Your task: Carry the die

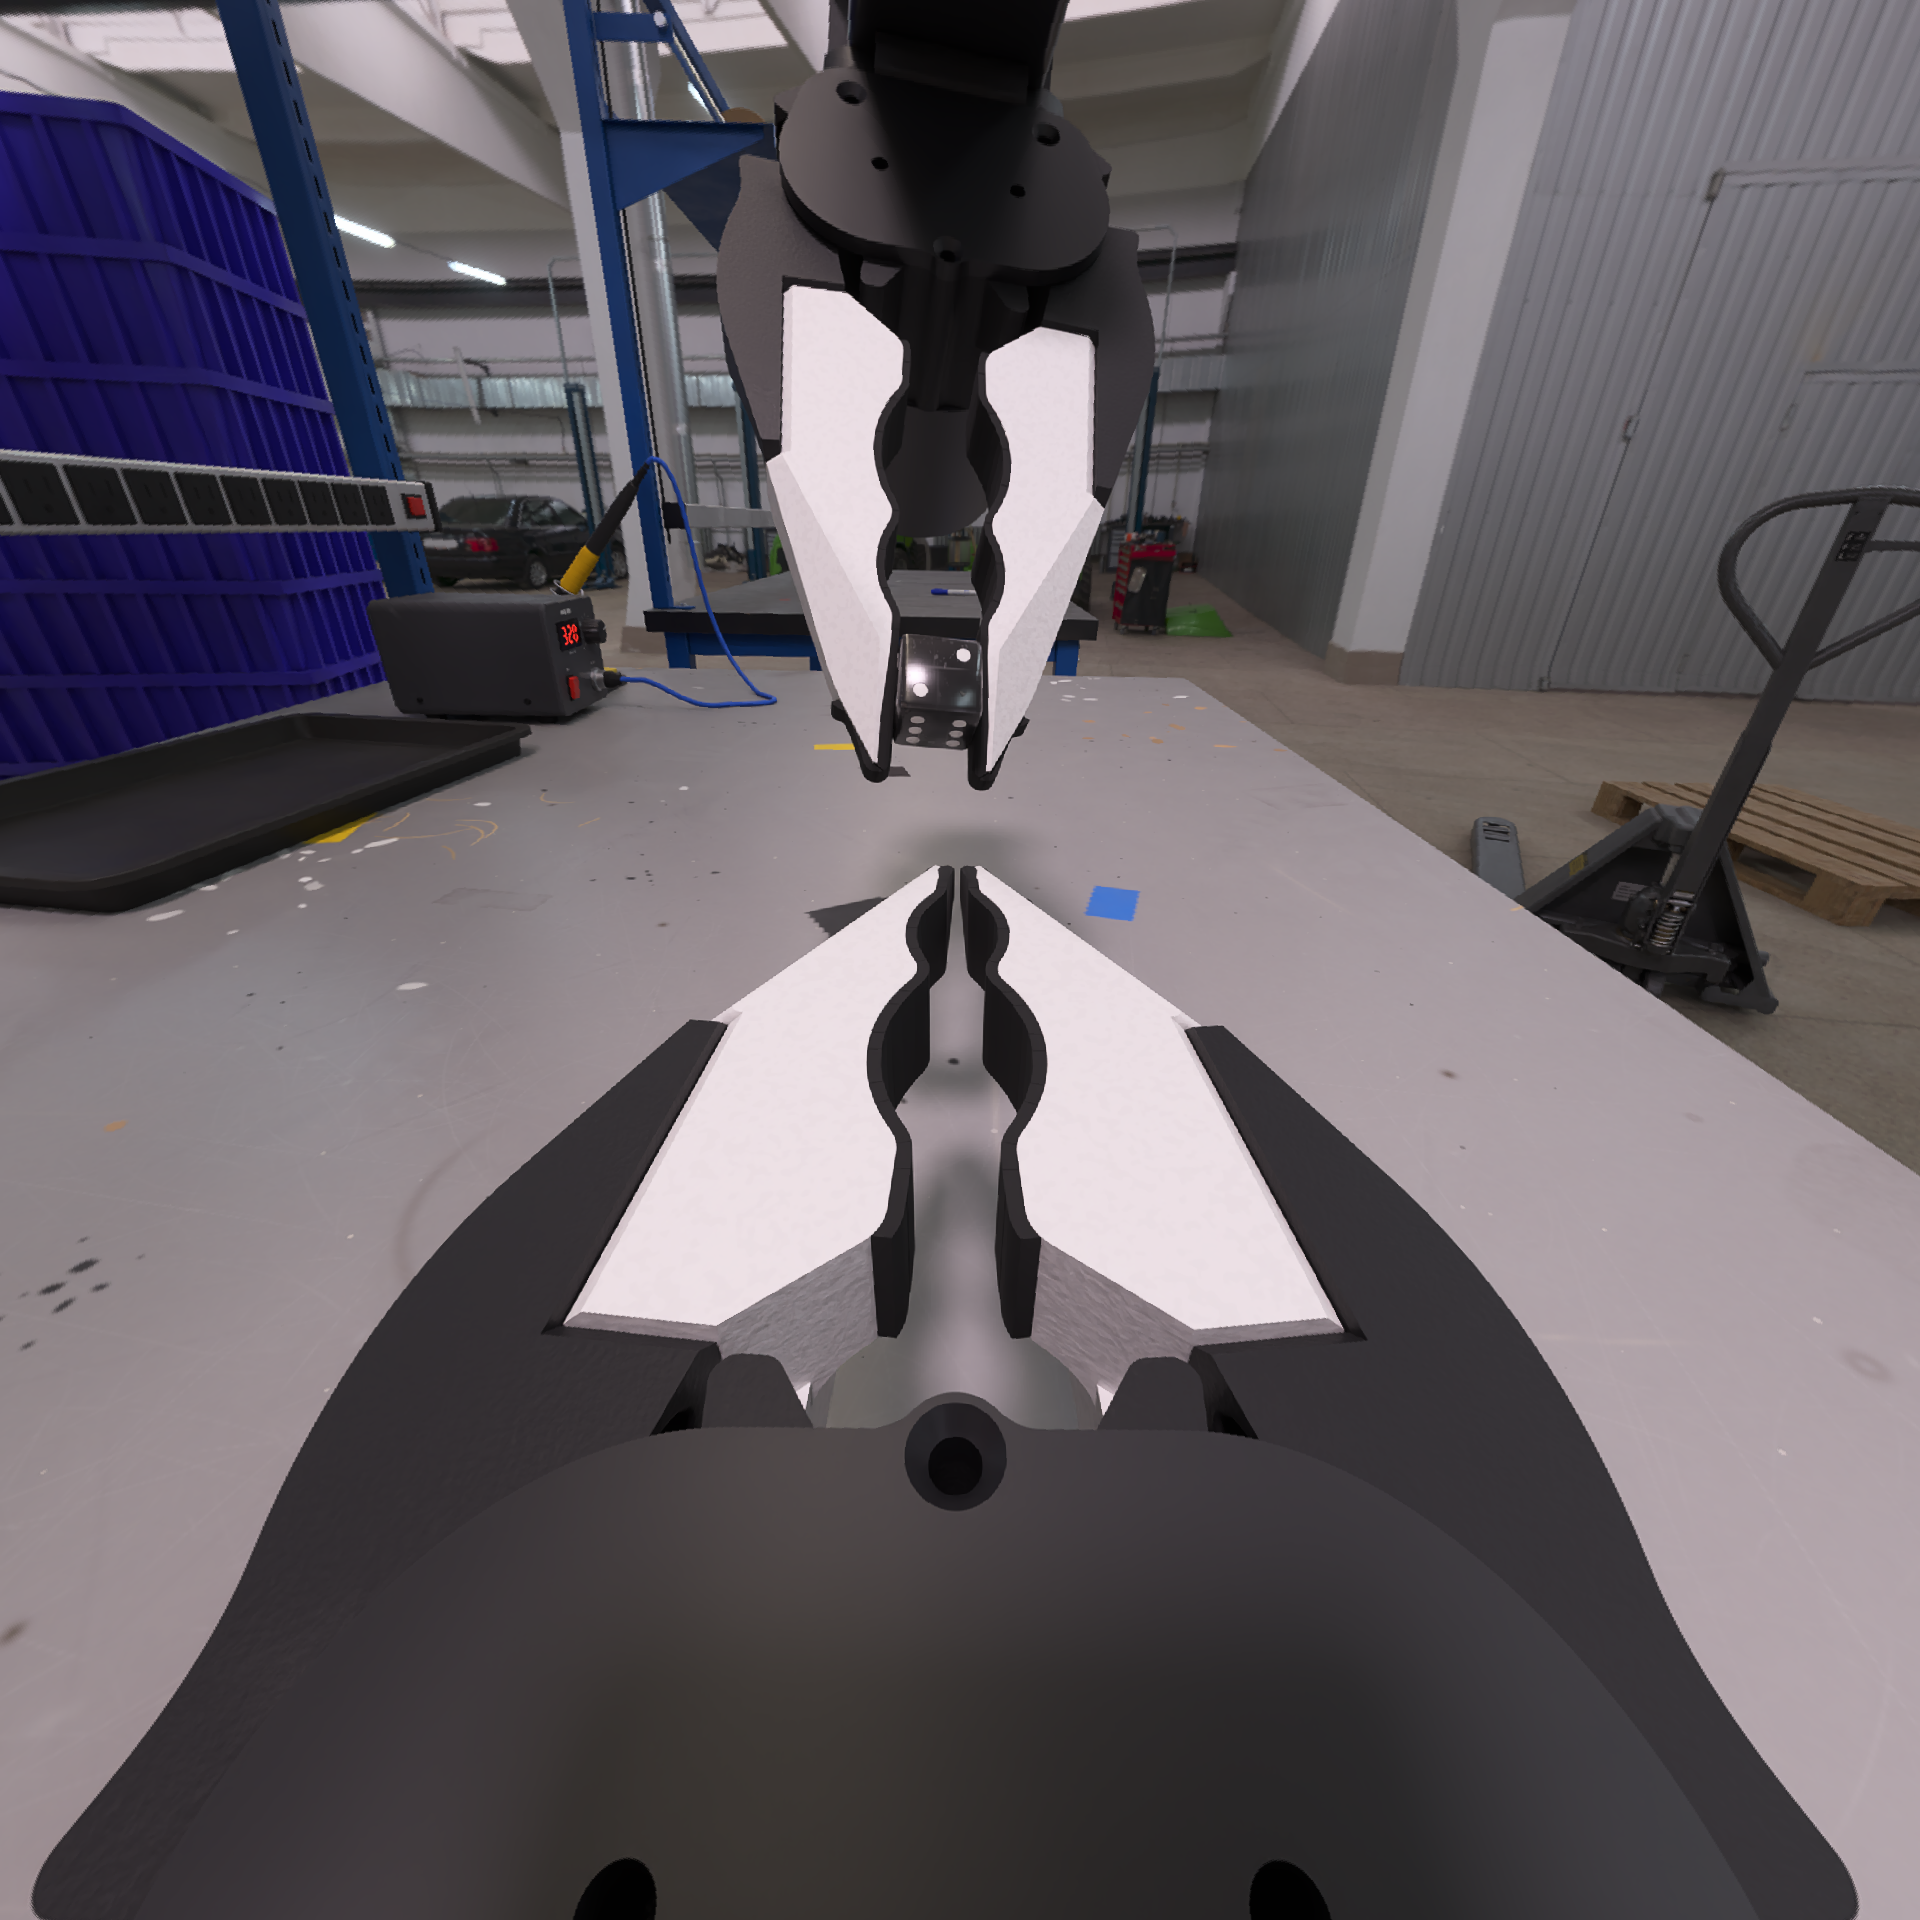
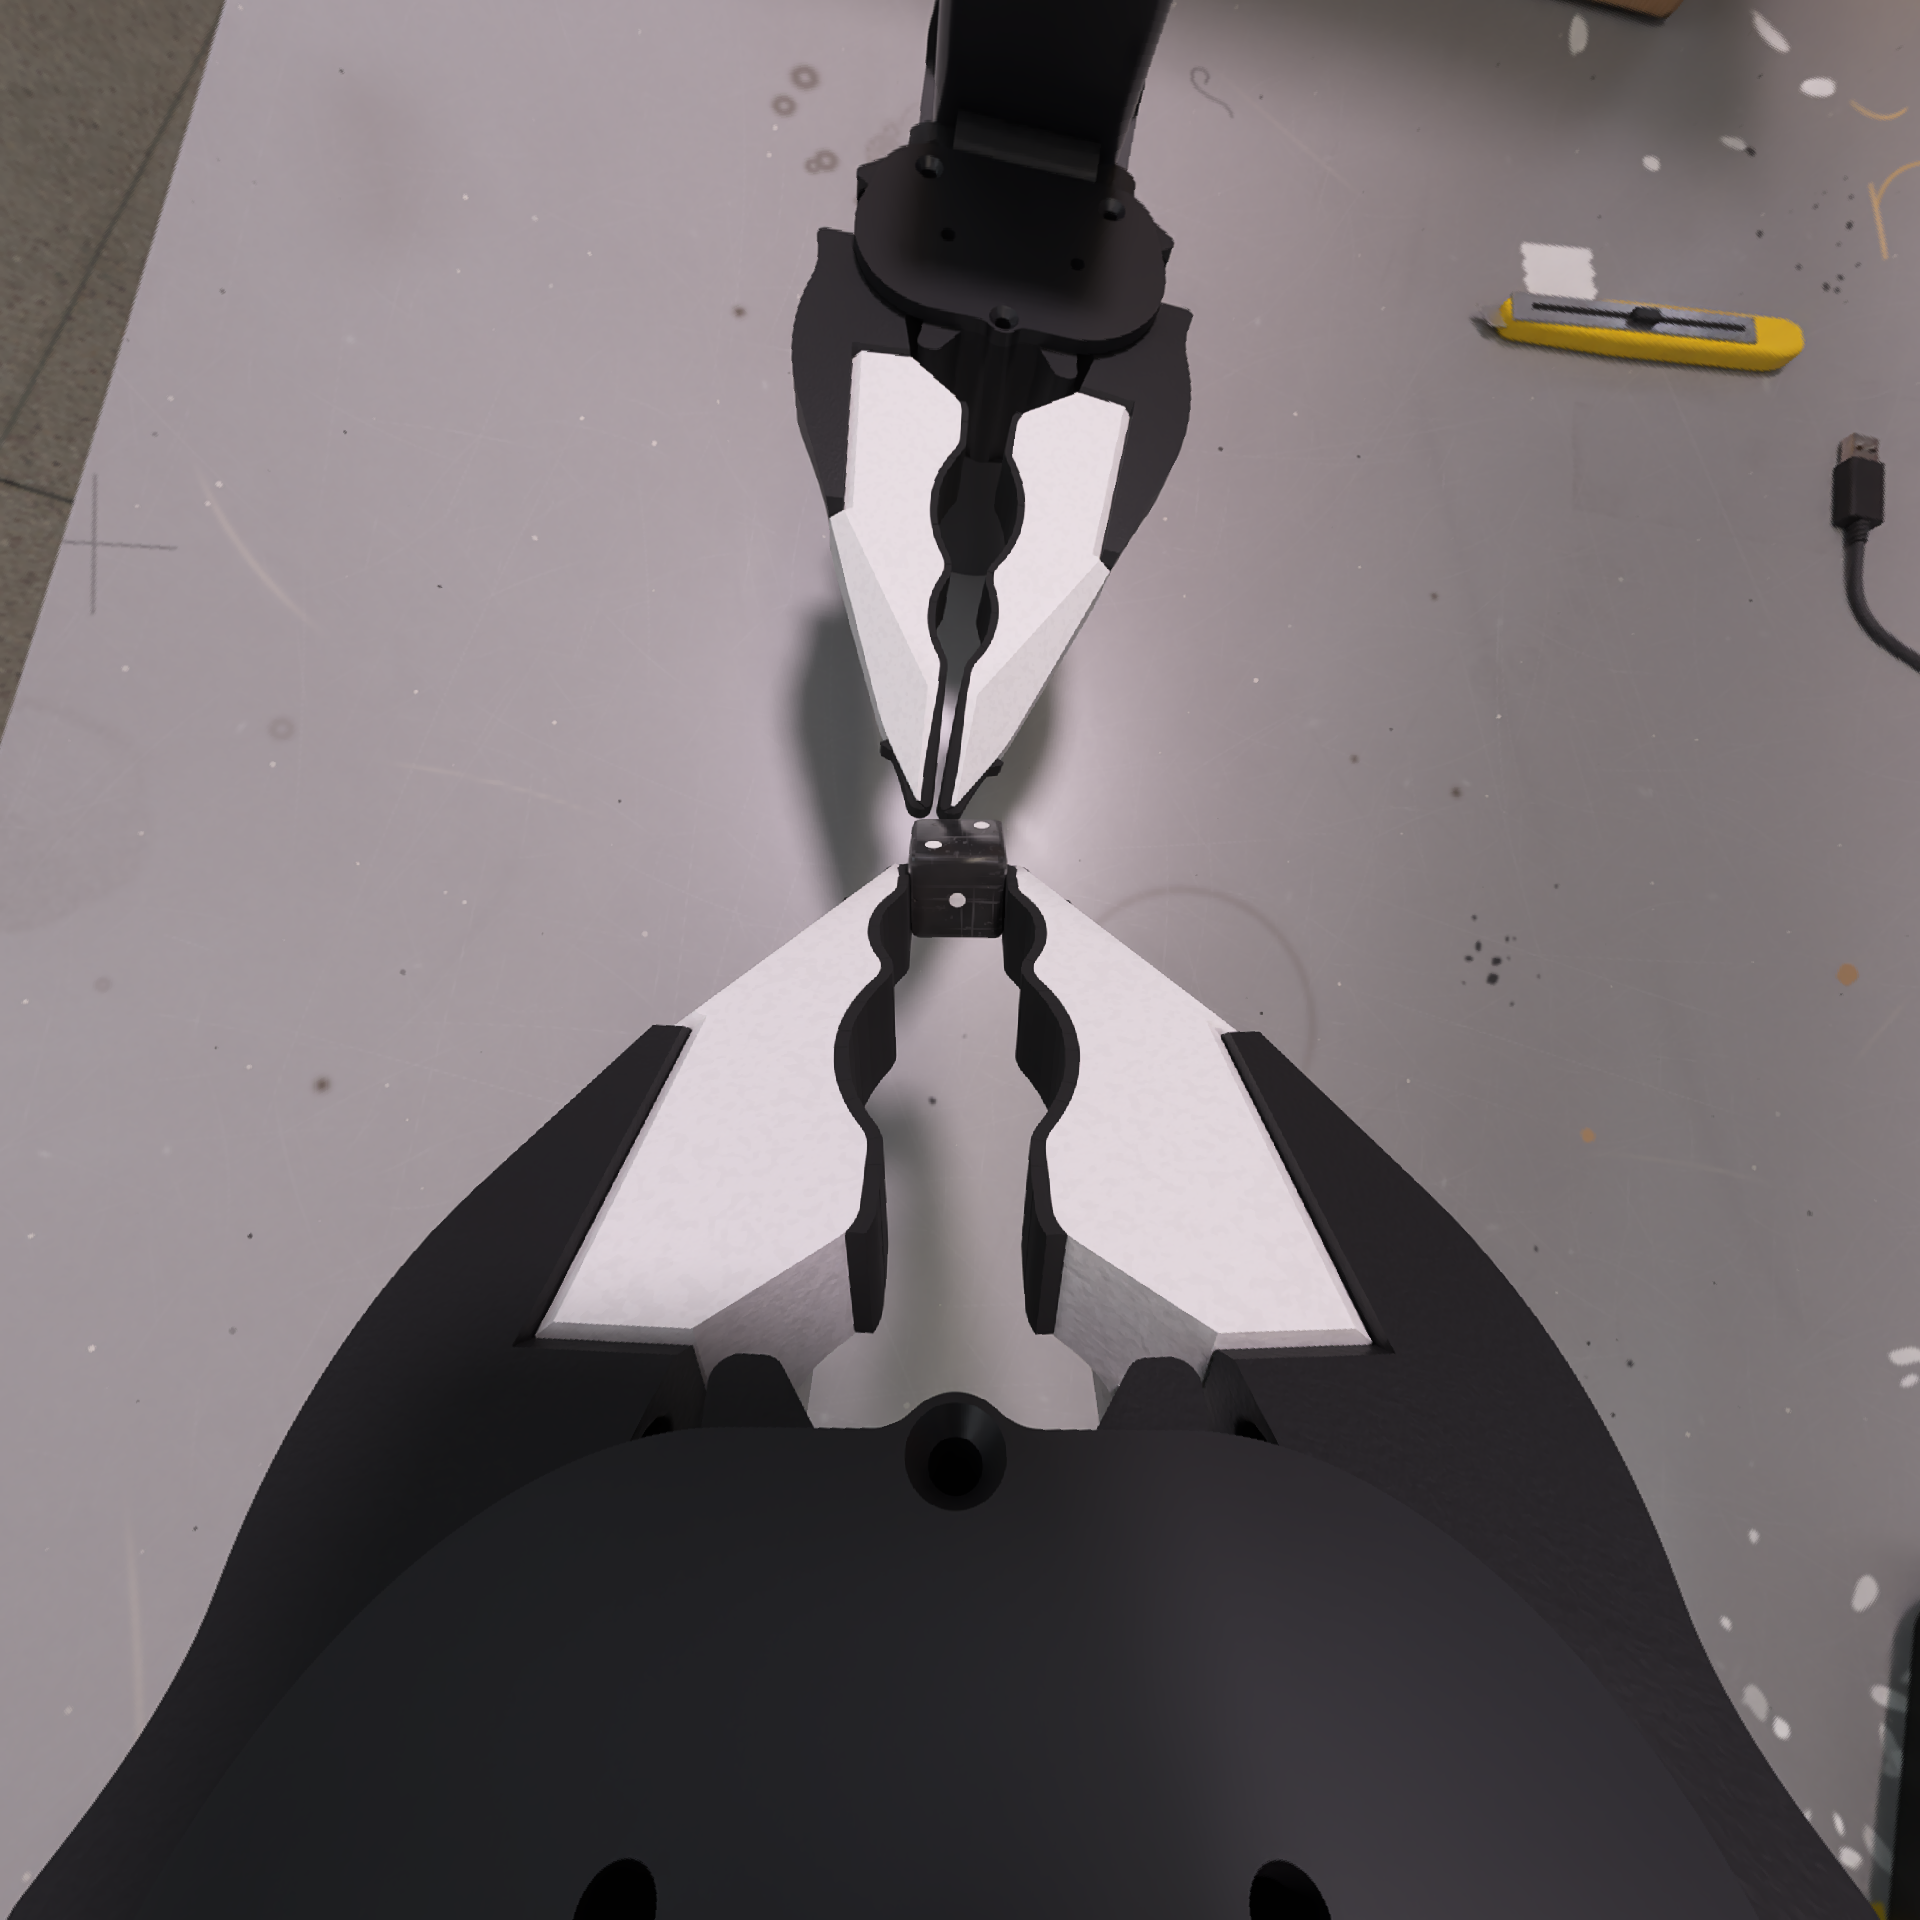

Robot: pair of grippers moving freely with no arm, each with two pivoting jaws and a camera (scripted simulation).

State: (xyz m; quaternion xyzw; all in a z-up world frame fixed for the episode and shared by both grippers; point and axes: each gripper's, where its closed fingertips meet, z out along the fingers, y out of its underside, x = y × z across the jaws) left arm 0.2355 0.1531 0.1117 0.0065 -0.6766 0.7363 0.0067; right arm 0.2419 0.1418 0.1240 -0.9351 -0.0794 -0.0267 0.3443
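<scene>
Right gripper pinches die at fingertips; left gripper closed, seemingly empty.

Black die with white pips, pinched between right tool tips above table.

The die is partly concealed: its flanks lie behind the right gripper's fingertips, and its underside cannot be seen in the right wrist view. The blue crate and black tray are cut off at the left edge of the left wrist view. The USB cable runs out at the right edge. The soldering station's red display is too small to read.
</scene>
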